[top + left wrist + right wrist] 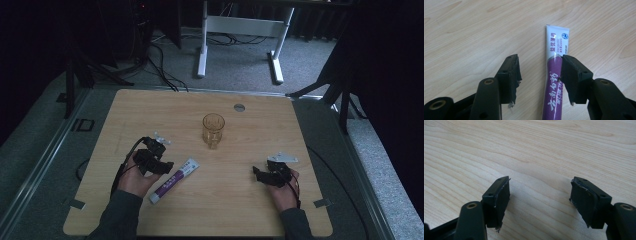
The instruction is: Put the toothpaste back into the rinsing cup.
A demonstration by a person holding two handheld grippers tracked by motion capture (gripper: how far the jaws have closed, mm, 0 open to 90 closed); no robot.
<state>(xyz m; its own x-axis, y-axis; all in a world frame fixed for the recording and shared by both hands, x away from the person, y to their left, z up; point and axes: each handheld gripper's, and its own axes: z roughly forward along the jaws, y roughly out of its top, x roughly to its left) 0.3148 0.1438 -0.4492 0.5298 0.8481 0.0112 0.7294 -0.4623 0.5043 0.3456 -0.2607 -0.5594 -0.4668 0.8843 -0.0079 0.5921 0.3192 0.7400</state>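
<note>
Table — light wood, seen from my high view; I count two things on it besides my tools.

Toothpaste tube — white and purple, lying flat on the near-left part of the table, slanted, its flat crimped end toward the far right. In the left gripper view the tube runs up between the two black jaws, close along the right-hand one and partly covered by it; I cannot tell whether that jaw touches it. The left-hand jaw stands clear of it, with bare wood between.

Left tongs — in my left hand, just beside the tube. Jaws wide, straddling the tube, not pressing on it.

Right tongs — in my right hand, at the near-right of the table, well apart from the tube. Jaws wide in the right gripper view, with bare wood between them.

Glass — clear, amber-tinted, upright near the middle of the table, beyond both tongs and apart from the tube.
</note>
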